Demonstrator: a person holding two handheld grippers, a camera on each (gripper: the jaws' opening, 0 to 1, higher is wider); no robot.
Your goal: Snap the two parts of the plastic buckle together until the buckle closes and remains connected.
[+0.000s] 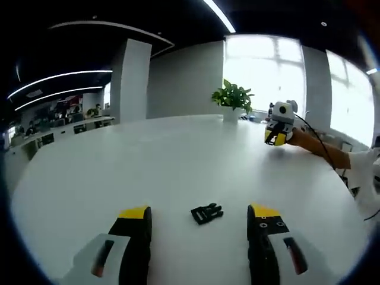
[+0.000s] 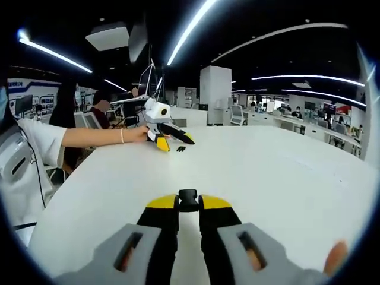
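Table: a wide, white, round-edged table (image 1: 178,160) carries everything; it is the landmark for all places below.
Pronged buckle half: a small black plastic buckle part with prongs (image 1: 206,213) lies flat on the table, between the two fingers of the left gripper and touching neither; in the right gripper view it is a dark speck (image 2: 180,149) on the table just beside the other gripper's tips.
Socket buckle half: a small black plastic buckle part (image 2: 187,200) sits pinched at the tips of the right gripper, above the table surface.
Left gripper: the black, yellow-tipped left gripper (image 1: 202,217) rests low over the table with its fingers spread wide, holding nothing; seen from across the table (image 2: 172,140), a hand is on it.
Right gripper: the black, yellow-tipped right gripper (image 2: 188,203) has its fingers drawn close, clamped on the socket half; in the left gripper view (image 1: 275,138) it is at the table's far side, held by a hand.
Potted plant: a green leafy plant in a white pot (image 1: 232,98) stands at the far edge of the table.
Writing: none can be read on the buckle parts or grippers.
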